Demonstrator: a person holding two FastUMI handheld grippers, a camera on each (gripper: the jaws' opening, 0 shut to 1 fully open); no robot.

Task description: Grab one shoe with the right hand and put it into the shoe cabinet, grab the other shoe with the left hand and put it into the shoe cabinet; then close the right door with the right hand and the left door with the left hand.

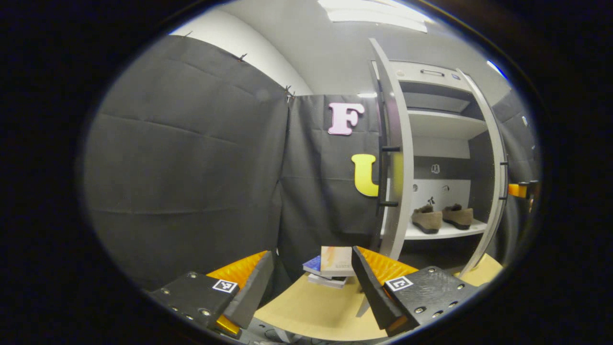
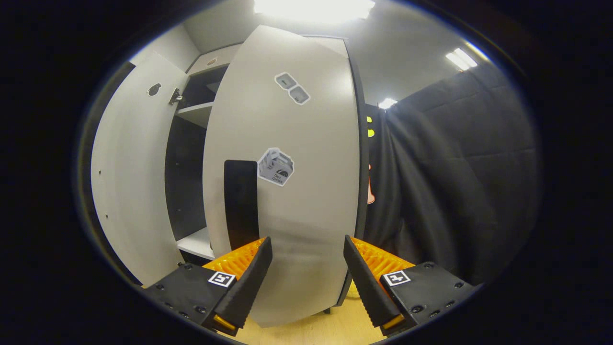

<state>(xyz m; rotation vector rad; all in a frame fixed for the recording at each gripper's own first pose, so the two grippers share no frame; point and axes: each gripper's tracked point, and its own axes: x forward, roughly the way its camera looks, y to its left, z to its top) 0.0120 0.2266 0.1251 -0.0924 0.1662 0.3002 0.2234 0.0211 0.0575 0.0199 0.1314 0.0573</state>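
Suede-like brown, soft and low-cut, the two shoes (image 1: 441, 218) sit side by side on a pale shelf (image 1: 448, 232) inside the shoe cabinet (image 1: 443, 143), toes toward the front, in the left gripper view. The cabinet is smooth light-grey board with a dark interior and another shelf higher up. Its left door (image 1: 396, 158) stands swung out, seen nearly edge-on, with two short dark pegs of a handle on its edge; the right door (image 1: 495, 158) shows as a thin curved strip on the far side of the opening.

Black wrinkled cloth walls the booth, under a grey ceiling with strip lights. Below is a light wood-toned floor, on which a small stack of books (image 1: 330, 270) lies close to the cabinet's foot.

The left gripper (image 1: 311, 282) hangs well apart from the cabinet, jaws spread wide with nothing between them (ribbed pads face inward).

In the right gripper view the right door (image 2: 287, 182) is a broad, flat matte panel carrying a few stickers and a dark upright handle (image 2: 241, 203). The right gripper (image 2: 306, 278) has its jaws spread, right up against the panel's lower part; whether they touch it cannot be told. Beyond it the left door (image 2: 129, 177) stands open.
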